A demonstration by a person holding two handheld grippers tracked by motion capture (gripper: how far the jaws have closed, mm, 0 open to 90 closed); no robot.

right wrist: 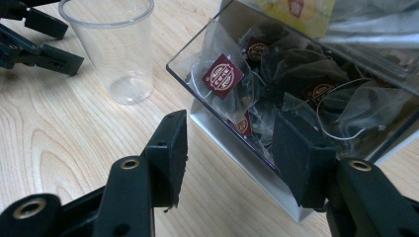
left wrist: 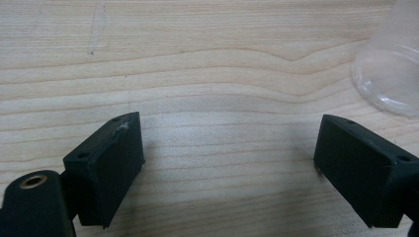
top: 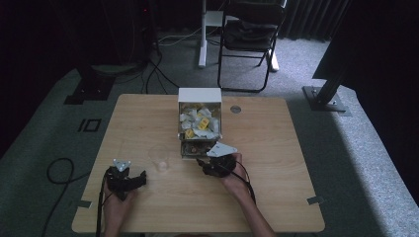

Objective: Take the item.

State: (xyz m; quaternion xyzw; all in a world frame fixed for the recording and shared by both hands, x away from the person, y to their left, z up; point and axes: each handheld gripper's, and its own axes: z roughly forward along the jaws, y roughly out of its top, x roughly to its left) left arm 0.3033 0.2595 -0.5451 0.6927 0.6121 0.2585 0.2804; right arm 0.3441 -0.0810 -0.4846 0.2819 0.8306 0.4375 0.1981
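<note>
A white tea box (top: 199, 95) stands mid-table, its upper bin full of white and yellow sachets (top: 199, 122). At its base a clear-walled tray (right wrist: 232, 148) holds see-through tea bags with maroon labels (right wrist: 223, 75). My right gripper (right wrist: 230, 133) is open at the tray's near corner, one jaw outside the clear wall and the other in front of the bags; nothing is gripped. In the high view the right gripper (top: 205, 163) sits at the box's front. My left gripper (left wrist: 230, 136) is open low over bare wood. A clear plastic cup (left wrist: 390, 74) stands upright just beyond its right jaw.
The cup (top: 160, 160) stands between the two grippers, left of the box. The left gripper (right wrist: 34, 39) lies behind the cup (right wrist: 116, 49) in the right gripper view. The wooden table (top: 276, 163) has a round grommet (top: 235, 109) at the back. A black chair (top: 249, 34) stands beyond.
</note>
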